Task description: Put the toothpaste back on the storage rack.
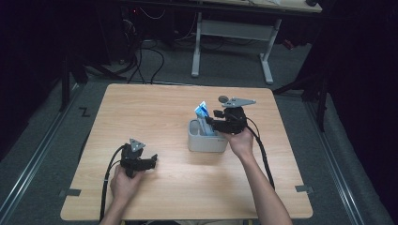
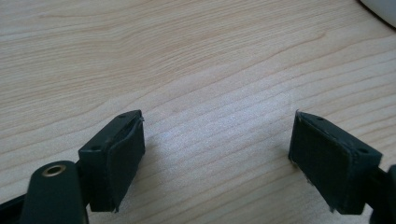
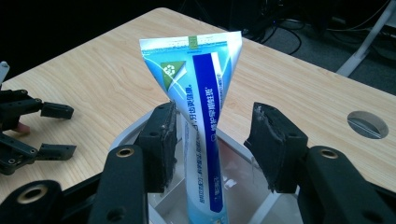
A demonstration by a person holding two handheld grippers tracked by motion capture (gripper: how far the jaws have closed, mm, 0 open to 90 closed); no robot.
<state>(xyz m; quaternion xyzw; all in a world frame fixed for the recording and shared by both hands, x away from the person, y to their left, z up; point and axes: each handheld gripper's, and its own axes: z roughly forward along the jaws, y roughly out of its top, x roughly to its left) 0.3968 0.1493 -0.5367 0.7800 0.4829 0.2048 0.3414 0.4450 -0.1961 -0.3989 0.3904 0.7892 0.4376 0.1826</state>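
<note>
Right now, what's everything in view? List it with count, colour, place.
toothpaste tube: 1, blue and white, standing crimped end up in the bin, between the right gripper's jaws; left pad looks to be against it, right pad apart
bin: 1, grey-white, right of the table's centre
table: 1, light wood, under everything
desk frame: 1, white legs, on the floor beyond the table
cables: several, black, on the floor at the back left
tape marks: 2, grey, near corners of the table
left gripper: 1, black, jaws open over bare wood, near left of the table
right gripper: 1, black, jaws open, over the bin
hands: 2, one on each gripper
</note>
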